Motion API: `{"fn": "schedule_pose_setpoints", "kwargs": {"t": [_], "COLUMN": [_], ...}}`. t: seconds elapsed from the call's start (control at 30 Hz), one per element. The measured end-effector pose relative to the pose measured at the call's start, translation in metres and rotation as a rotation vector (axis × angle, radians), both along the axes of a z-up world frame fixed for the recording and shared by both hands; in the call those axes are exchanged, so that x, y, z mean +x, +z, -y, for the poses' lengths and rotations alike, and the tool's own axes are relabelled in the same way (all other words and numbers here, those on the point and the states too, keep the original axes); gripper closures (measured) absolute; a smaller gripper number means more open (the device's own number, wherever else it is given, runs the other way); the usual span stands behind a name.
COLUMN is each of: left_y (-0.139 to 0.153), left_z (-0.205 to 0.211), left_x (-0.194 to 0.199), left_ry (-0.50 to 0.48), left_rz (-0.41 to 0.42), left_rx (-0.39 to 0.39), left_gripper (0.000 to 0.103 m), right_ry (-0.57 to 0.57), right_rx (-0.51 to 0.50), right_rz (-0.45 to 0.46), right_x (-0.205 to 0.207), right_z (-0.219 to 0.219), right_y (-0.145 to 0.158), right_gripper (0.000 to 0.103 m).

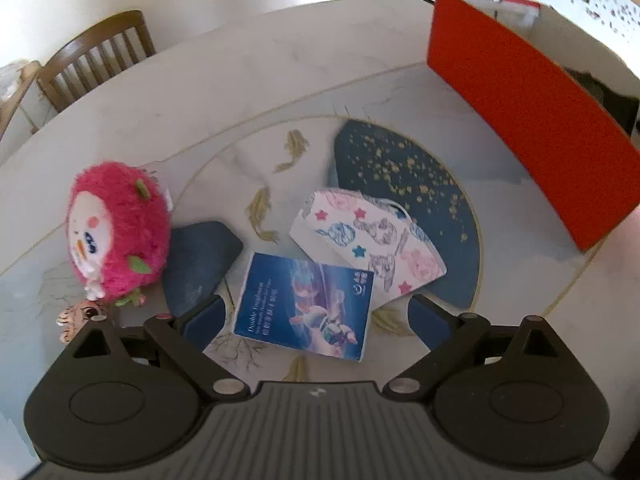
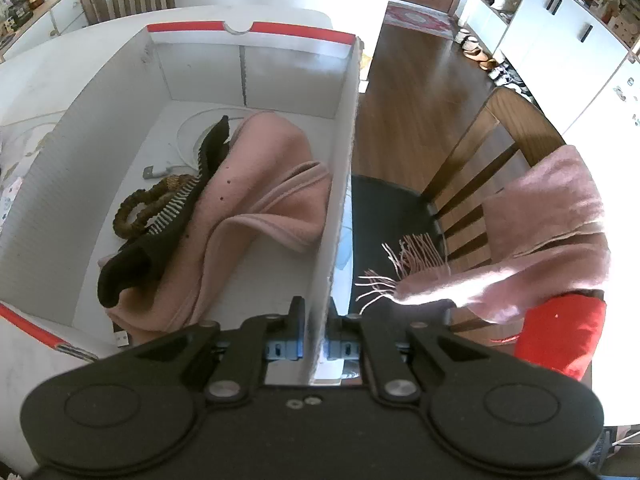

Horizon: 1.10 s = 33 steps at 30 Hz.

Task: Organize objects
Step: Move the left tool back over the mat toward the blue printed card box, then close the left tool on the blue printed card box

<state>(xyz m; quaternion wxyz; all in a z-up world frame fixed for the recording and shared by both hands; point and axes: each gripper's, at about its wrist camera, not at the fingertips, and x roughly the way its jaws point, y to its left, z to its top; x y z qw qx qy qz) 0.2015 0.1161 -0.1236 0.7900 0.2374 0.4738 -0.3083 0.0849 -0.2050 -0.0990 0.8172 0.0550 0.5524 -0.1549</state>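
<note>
- The left tool hangs over the table with its jaws spread wide and nothing gripped; the blue pack lies flat between its two fingers, untouched as far as the view shows.
- The right tool is clamped on the near wall of the box, one finger inside it and one outside, apparently steadying it.
- Inside the box lie a pink cloth, a black sock, a woven ring and a white cable.
- On the table, still to be sorted: the pack, a patterned mask touching its far corner, a pink plush to the left, and a small tiger figure just below the plush.
- From the left view the red side of the box stands at the right, well apart from the pack.
- The step in hand looks like a pick of the pack. It should go best with the tool lowered straight, the fingers kept on the pack's two long sides and closed squarely.
- The mask sits close enough to be caught or dragged along; the far finger should come down clear of it.
- A thin, flat pack may slip, so the fingers should reach the table before closing.
- A scarf drapes a chair beside the box.
</note>
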Motion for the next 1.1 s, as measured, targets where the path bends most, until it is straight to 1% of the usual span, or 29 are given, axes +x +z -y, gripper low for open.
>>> {"fn": "schedule_pose_setpoints", "kwargs": {"t": [0.07,0.13,0.23,0.37,0.4,0.47,0.5,0.67,0.8,0.9,1.1], "left_y": [-0.005,-0.009,-0.011,-0.012,-0.012,-0.011,-0.011,-0.008,0.005,0.021,0.053], "left_z": [0.001,0.0,-0.004,-0.008,-0.009,-0.01,-0.01,-0.015,-0.018,-0.019,-0.003], "left_x": [0.0,0.001,0.003,0.005,0.004,0.003,0.003,-0.001,-0.006,-0.01,-0.022], "left_ry": [0.003,0.007,0.03,0.057,0.059,0.059,0.064,0.088,0.11,0.123,0.087], "left_rz": [-0.001,-0.005,0.005,-0.009,-0.008,-0.001,0.002,0.008,0.017,0.019,0.03], "left_rx": [0.016,0.015,-0.001,-0.022,-0.024,-0.022,-0.016,-0.024,-0.061,-0.106,-0.172], "left_gripper": [0.005,0.005,0.005,0.006,0.007,0.016,0.023,0.024,0.024,0.024,0.024], "right_ry": [-0.001,-0.002,-0.002,-0.003,-0.003,-0.002,-0.001,-0.003,0.0,0.001,0.001], "right_rx": [-0.004,-0.003,-0.004,-0.003,-0.002,-0.004,-0.004,-0.002,0.001,0.002,0.007], "right_rz": [0.0,0.002,0.002,0.002,0.003,0.002,0.002,0.005,0.011,0.016,0.024], "right_x": [0.0,-0.001,-0.001,-0.001,-0.001,-0.001,-0.001,-0.001,-0.001,-0.001,-0.003], "right_z": [0.0,0.0,0.0,0.0,0.0,-0.001,-0.001,-0.001,-0.001,-0.001,0.0], "right_y": [-0.001,-0.001,-0.001,-0.001,-0.001,-0.001,-0.001,0.0,0.001,0.001,0.001], "right_gripper": [0.098,0.098,0.098,0.098,0.098,0.098,0.098,0.098,0.099,0.099,0.099]}}
